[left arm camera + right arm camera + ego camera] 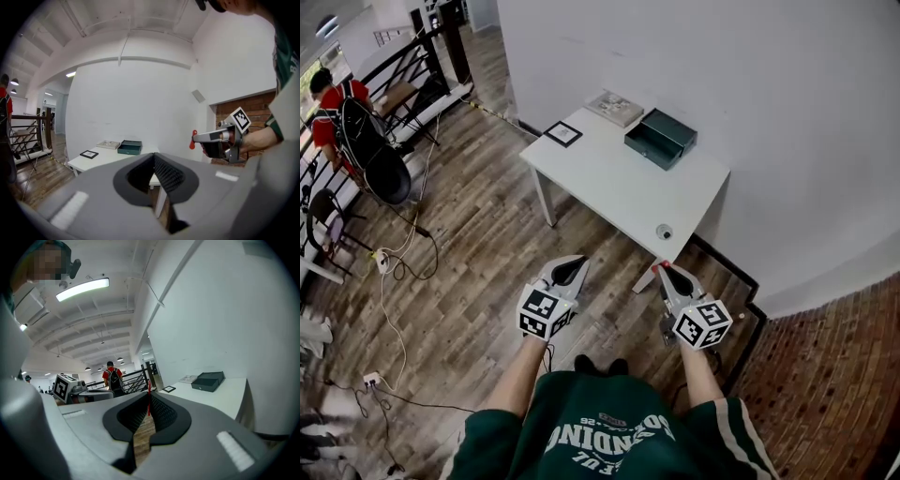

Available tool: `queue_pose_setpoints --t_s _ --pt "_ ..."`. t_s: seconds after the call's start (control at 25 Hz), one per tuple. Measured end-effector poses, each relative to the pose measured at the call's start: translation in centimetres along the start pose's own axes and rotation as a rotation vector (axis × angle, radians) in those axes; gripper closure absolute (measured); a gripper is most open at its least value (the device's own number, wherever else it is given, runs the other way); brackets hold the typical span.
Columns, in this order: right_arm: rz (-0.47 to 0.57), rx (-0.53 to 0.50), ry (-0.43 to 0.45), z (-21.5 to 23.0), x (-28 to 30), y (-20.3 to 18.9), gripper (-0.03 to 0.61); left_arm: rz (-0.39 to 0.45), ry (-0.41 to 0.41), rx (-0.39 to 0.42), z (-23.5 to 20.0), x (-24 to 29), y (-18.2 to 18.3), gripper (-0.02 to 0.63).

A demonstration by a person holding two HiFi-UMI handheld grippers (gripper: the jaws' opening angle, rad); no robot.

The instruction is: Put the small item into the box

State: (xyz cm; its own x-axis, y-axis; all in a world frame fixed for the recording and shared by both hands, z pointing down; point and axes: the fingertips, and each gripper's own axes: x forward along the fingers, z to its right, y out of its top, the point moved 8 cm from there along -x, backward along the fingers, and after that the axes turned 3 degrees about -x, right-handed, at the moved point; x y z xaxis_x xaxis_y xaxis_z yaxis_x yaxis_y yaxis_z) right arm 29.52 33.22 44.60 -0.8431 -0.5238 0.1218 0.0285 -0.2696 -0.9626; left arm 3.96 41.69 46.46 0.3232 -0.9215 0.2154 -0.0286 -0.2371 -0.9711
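Note:
A dark green box (661, 138) stands open at the far side of the white table (609, 192), close to the wall. The small item (664, 232), a round grey piece, lies near the table's near corner. Both grippers hang over the wooden floor short of the table. My left gripper (577, 262) is shut and holds nothing; its jaws meet at the tip (153, 157). My right gripper (664, 272) is also shut and holds nothing (149, 397), a little below the small item in the head view. The box (130, 147) (207, 380) shows far off in both gripper views.
A black picture frame (563, 134) and a pale booklet (614, 108) lie on the table's far left part. A person in red with a backpack (337, 108) stands by a railing at the far left. Cables (394, 272) trail over the floor. Brick flooring (825, 375) lies to the right.

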Motion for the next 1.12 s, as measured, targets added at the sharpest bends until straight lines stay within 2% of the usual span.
queue_pose_setpoints --t_s 0.6,0.92,1.12 --pt "-0.006 0.017 -0.033 -0.6 5.7 -0.3 0.563 -0.004 -0.014 -0.025 -6.2 1.4 0.0 0.561" --pt "0.000 0.050 -0.058 5.6 11.8 0.6 0.563 -0.029 -0.020 -0.024 -10.6 8.0 0.5 0.561" --pt "-0.011 0.044 -0.037 9.5 17.2 3.1 0.563 -0.014 0.004 -0.019 -15.0 12.7 3.3 0.561"
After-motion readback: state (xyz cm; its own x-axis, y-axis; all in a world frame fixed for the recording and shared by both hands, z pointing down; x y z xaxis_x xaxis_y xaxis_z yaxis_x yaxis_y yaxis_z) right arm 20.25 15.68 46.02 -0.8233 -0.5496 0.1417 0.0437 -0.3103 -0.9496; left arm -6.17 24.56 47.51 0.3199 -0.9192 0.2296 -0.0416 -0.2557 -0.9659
